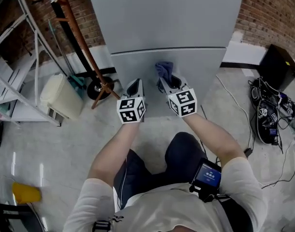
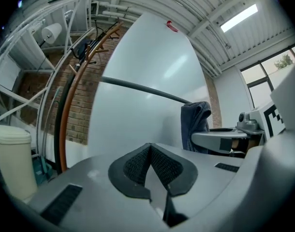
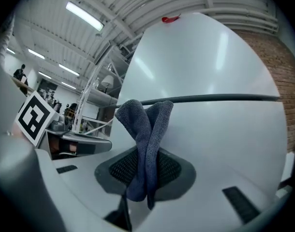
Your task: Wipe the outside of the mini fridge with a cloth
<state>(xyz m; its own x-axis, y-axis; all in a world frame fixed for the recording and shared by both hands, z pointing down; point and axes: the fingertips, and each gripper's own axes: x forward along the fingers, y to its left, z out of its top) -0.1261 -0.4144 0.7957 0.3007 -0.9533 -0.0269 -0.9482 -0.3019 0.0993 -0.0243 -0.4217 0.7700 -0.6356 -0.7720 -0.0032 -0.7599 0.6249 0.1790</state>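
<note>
Mini fridge [image 1: 210, 13] wiping: working position, described from my tools outward.

1. Right tool [image 3: 142, 175]. The jaws are clamped on the cloth [image 3: 145, 124]. The cloth is folded into a double strip that stands up past the fingertips. I judge the reason for this grip to be that the soft fold meets the surface before the hard jaws can.

2. Cloth position. In the head view the cloth [image 1: 164, 70] sits at the lower door [image 1: 196, 74], just under the dark seam [image 1: 167, 50] that divides it from the upper door [image 1: 152, 18], about midway across the door's width. It appears to touch the door, but I cannot confirm firm contact.

3. Left tool [image 2: 150, 149]. The jaws are pressed together with nothing between them. It hangs just beside the right tool, on its left, and points at the same lower door, apart from the cloth. I judge it to be idle here, since one tool is enough for the wipe.

4. Surroundings. The fridge stands on the floor [image 1: 220, 110], its back toward the brick wall [image 1: 268, 8], so its front faces me. A pale bin [image 1: 60, 98] stands to the left of the fridge and loose cables [image 1: 273, 115] lie to the right, both well apart from the work.

5. Step in hand, as I judge it: wiping the lower door below the seam.
</note>
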